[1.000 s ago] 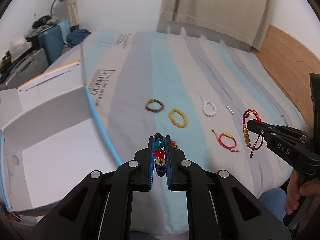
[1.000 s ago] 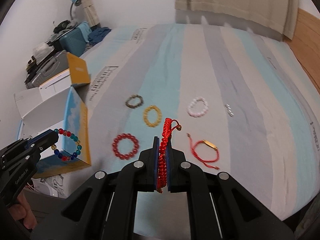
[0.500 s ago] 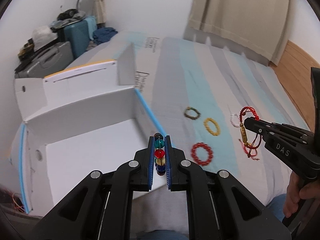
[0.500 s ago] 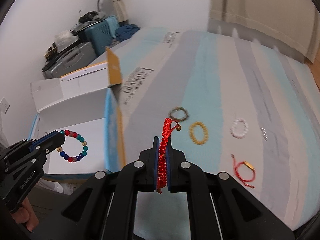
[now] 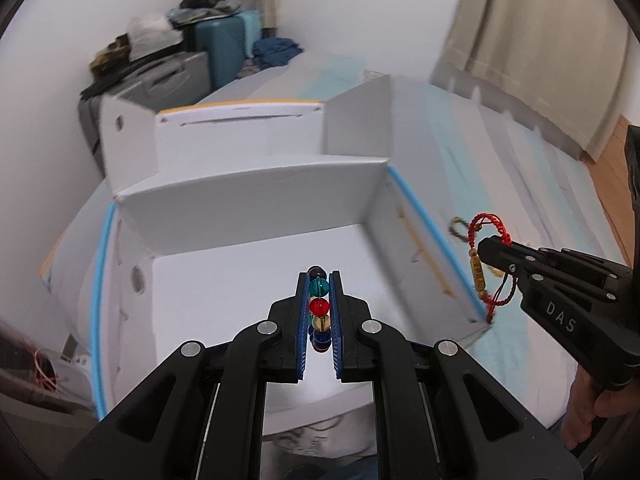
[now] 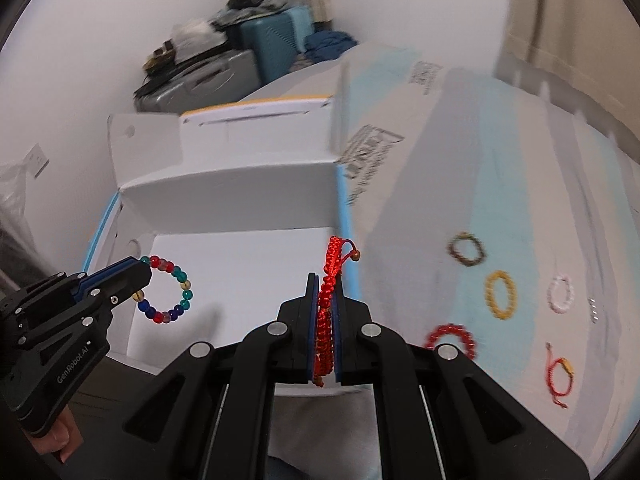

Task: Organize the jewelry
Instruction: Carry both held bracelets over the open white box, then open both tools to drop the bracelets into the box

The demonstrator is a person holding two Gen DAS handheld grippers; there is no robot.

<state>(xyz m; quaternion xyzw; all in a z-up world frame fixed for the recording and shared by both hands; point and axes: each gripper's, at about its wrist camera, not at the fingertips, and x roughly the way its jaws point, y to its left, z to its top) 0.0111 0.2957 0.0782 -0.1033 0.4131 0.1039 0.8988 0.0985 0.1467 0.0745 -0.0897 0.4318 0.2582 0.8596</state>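
My left gripper (image 5: 319, 280) is shut on a multicoloured bead bracelet (image 5: 319, 308), which hangs over the floor of an open white box (image 5: 248, 280). The right wrist view shows the same left gripper (image 6: 140, 276) with the bead bracelet (image 6: 168, 294) dangling inside the box (image 6: 248, 272). My right gripper (image 6: 326, 280) is shut on a red braided cord bracelet (image 6: 328, 312) above the box's right wall. In the left wrist view, the right gripper (image 5: 486, 250) carries that red bracelet (image 5: 482, 256) with a gold charm.
On the striped bedspread (image 6: 520, 184) lie a brown bracelet (image 6: 466, 249), a yellow one (image 6: 500, 294), a white one (image 6: 560, 294), a red beaded one (image 6: 452, 338) and a red cord one (image 6: 560, 372). Suitcases (image 5: 192, 72) stand behind the box.
Both grippers have swung left from over the bedspread to the white box, each still holding its bracelet. The loose bracelets now lie off to the right.
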